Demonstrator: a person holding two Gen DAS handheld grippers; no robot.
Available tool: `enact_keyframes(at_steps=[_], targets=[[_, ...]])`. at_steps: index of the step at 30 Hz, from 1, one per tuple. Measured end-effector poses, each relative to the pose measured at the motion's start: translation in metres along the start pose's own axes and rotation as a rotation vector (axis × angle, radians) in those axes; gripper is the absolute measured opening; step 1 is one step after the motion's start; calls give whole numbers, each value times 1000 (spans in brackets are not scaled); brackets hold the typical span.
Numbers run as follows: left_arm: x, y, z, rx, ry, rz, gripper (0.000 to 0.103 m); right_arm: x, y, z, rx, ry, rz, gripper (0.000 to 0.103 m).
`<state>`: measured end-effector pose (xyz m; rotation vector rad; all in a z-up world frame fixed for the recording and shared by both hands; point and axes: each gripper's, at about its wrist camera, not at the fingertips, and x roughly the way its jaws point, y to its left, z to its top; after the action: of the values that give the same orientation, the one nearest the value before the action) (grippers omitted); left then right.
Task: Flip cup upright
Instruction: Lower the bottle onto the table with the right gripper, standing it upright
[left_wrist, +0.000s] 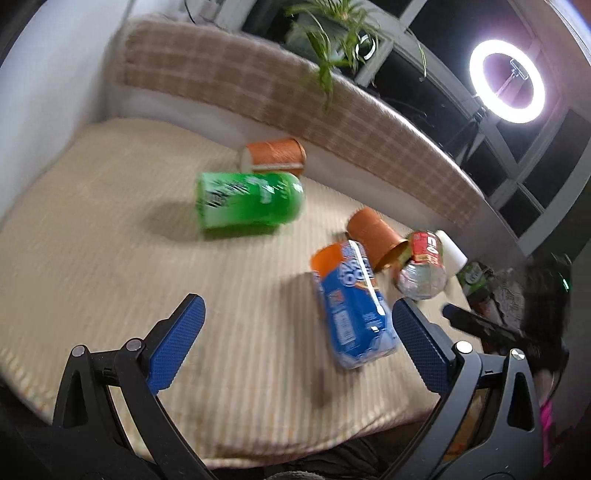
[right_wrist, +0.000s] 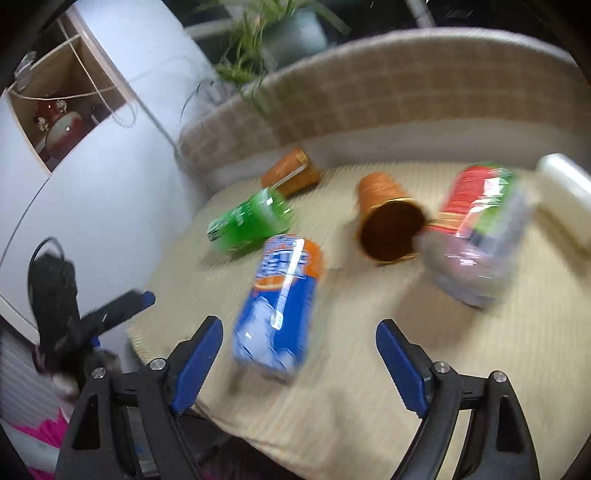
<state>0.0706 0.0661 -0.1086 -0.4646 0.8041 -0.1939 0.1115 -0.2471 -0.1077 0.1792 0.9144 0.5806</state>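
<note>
My left tongs (left_wrist: 295, 332) and right tongs (right_wrist: 299, 350) both gape wide, holding nothing, low over the mat (left_wrist: 110, 229). The blue can (right_wrist: 277, 306) lies just ahead between my right fingers; the cup (right_wrist: 388, 218) lies on its side beyond it to the right, mouth toward me, touching the red-labelled bottle (right_wrist: 476, 229). A green can (right_wrist: 247, 221) and a second cup (right_wrist: 291, 171) lie left of the blue can, farther off.

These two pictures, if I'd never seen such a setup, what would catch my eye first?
Probably the bright toppled containers on the beige mat: a green can lying at the back, a blue and orange can on its side nearest the open right gripper. An orange cup lies tipped over mid-mat, mouth facing the camera, and a glowing ring light shines far right.
</note>
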Motion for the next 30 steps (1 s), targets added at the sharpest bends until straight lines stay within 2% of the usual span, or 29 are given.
enact_keyframes(at_steps=[6,10,13,19,30], targets=[[40,-12,10,-72,141,-136,102,-52,-22,-31,64,-100,-125,91],[62,-16,22,-127,198,-195,94,-71,-33,-44,103,-121,-144,91],[78,-12,29,-184,239,-213,92,-82,-37,-52,113,-137,-161,91],[103,-6,32,-225,300,-213,85,-90,-40,-57,127,-151,-168,91],[126,-9,26,-207,357,-219,83,-89,-43,-64,166,-148,-163,91]])
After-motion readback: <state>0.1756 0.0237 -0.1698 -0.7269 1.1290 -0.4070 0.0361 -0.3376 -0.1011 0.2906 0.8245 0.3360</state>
